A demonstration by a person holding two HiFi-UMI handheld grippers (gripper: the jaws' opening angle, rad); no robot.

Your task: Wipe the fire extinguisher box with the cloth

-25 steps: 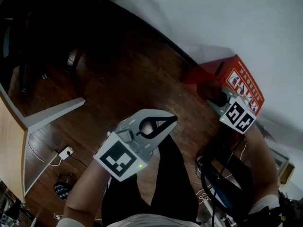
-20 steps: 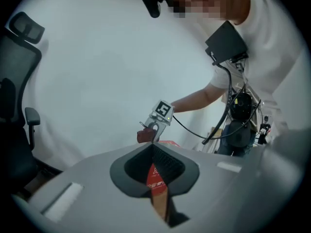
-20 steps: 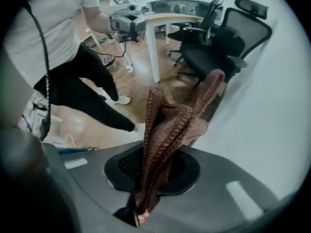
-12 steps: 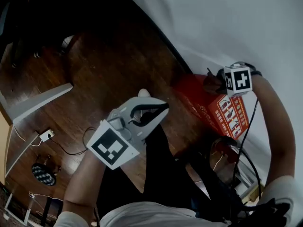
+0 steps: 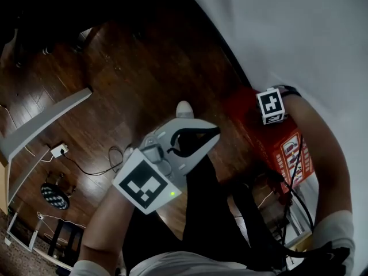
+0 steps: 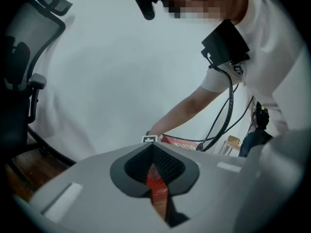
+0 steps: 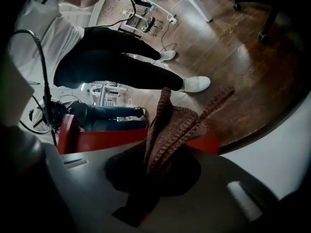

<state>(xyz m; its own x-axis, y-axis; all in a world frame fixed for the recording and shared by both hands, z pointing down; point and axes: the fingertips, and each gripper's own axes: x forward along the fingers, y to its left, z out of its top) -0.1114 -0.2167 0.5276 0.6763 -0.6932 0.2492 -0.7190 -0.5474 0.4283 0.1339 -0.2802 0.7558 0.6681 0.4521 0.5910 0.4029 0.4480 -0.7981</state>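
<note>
The fire extinguisher box (image 7: 102, 141), red with white print on one face, stands on the wooden floor (image 5: 144, 79) right at the foot of the pale wall (image 5: 299, 33). In the head view it sits at the person's right side. A brown knitted cloth (image 7: 167, 125) bunches over the box's near edge and appears to rest on it, though the dim picture leaves the contact uncertain. The right gripper (image 7: 154, 152) is clenched on that cloth, whose folds rise out from between its jaws. In the head view only this gripper's marker cube (image 5: 270, 105) shows, above the box's top, at the end of the outstretched arm.

The left gripper (image 5: 214, 132) is held in front of the body, well apart from the box, with its jaws drawn together and nothing between them. A thin slit between the pads shows a strip of red beyond. A white shoe (image 5: 184, 109) stands on the floor just beyond the left gripper, and a black office chair (image 6: 19, 81) is off to one side.
</note>
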